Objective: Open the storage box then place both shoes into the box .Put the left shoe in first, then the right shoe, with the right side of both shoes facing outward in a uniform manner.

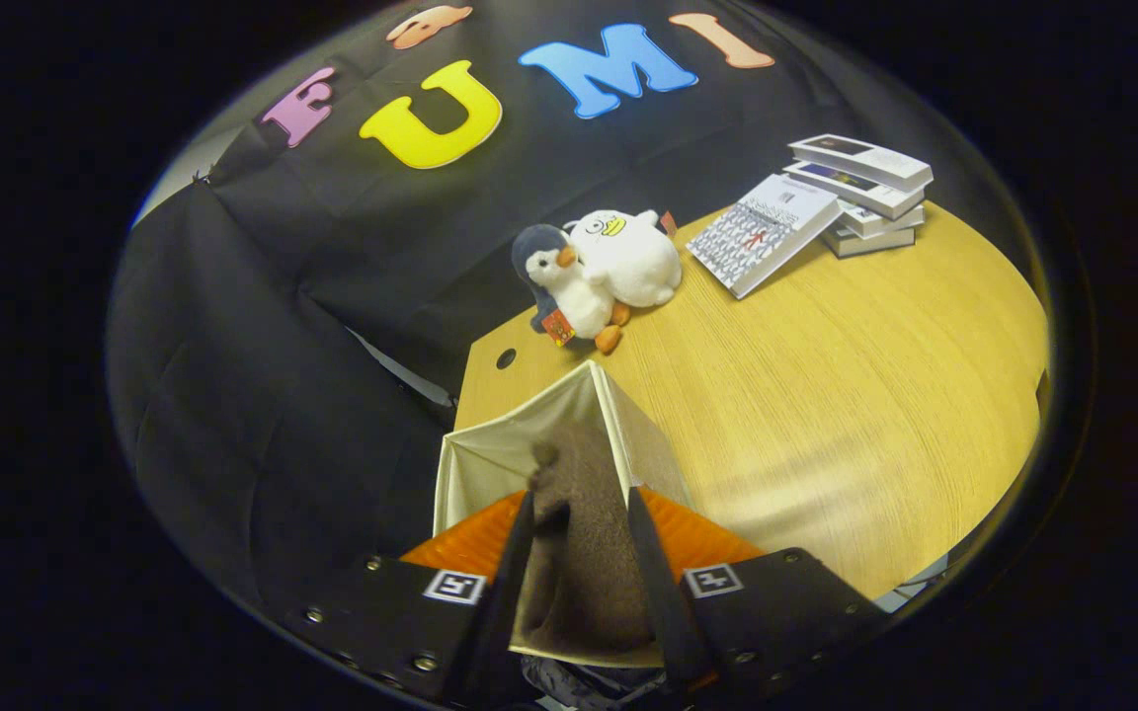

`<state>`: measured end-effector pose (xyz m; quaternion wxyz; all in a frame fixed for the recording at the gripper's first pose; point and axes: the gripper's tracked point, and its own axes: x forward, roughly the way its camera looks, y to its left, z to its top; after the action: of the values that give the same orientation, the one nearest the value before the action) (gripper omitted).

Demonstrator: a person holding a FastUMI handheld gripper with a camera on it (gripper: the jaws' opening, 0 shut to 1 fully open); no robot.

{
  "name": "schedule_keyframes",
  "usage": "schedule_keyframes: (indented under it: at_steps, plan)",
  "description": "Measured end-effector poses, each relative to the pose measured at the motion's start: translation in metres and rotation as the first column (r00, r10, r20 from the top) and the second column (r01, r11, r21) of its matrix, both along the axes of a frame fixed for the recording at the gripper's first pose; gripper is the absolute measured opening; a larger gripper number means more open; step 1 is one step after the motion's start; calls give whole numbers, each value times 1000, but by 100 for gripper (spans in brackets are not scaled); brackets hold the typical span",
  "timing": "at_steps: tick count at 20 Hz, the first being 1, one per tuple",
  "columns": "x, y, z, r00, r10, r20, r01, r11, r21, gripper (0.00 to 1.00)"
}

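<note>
A brown suede shoe [584,563] stands upright between my fingers, its top end reaching just past the fingertips. My gripper [581,499] is shut on it, one finger pressing each side. Right behind and below the shoe is the cream fabric storage box [486,462], open at the top, with its pale inner walls showing. The box sits at the near left corner of the wooden table [826,395]. The shoe hangs over the box's opening; its lower part is hidden by the gripper body, and I cannot tell which shoe of the pair it is.
Beyond the box, a plush penguin [569,288] leans on a white plush toy [630,259] at the table's back edge. A desk calendar [762,232] and a stack of books [865,188] stand further right. A cable hole [506,357] marks the table's left edge.
</note>
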<state>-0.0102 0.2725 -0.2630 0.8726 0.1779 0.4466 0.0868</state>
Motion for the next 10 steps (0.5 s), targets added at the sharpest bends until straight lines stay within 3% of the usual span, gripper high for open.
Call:
schedule_keyframes:
  at_steps: [1, 3, 10]
  plan:
    - [2, -4, 9, 999, 19, 39, -18, 1000, -25, 81]
    - [8, -8, 29, 992, 61, 113, -54, 997, -58, 98]
    - [13, -45, 108, 916, 170, 363, -114, 979, -172, 98]
